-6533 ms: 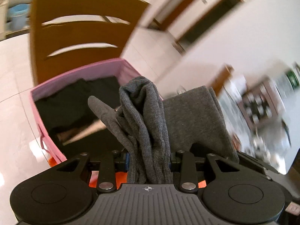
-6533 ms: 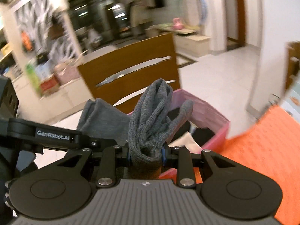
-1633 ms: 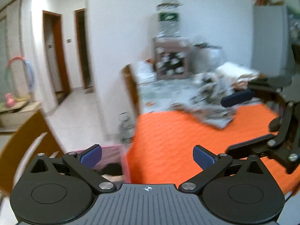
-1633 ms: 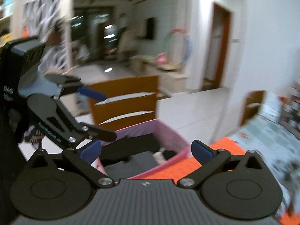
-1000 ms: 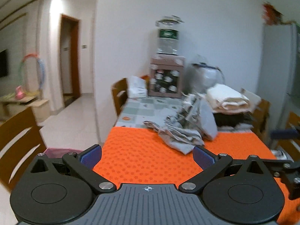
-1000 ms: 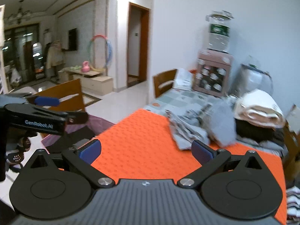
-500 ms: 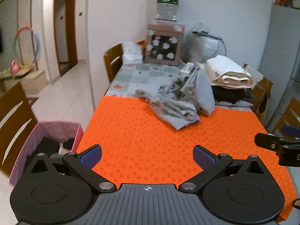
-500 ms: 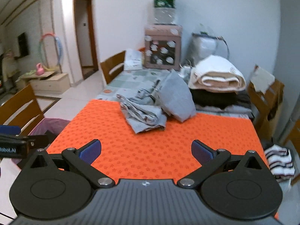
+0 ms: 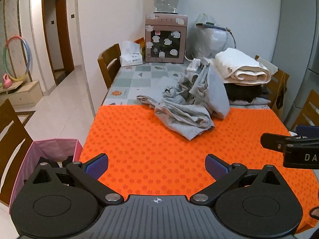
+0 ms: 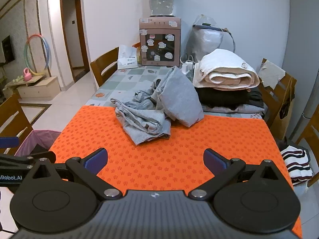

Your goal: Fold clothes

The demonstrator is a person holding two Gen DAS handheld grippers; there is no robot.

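pink bin point(image 9: 55, 146) contents mostly hidden, striped garment point(image 10: 297, 164) cut off

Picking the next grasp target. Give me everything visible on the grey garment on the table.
The grey garment is light grey, soft knit-looking cloth, crumpled in an unfolded heap with one smooth panel tented up at its right. It lies across the far edge of the orange mat, partly on the tiled tabletop behind. A narrow end trails left. Its right side is close to the stacked textiles; contact unclear. No gripper touches it.
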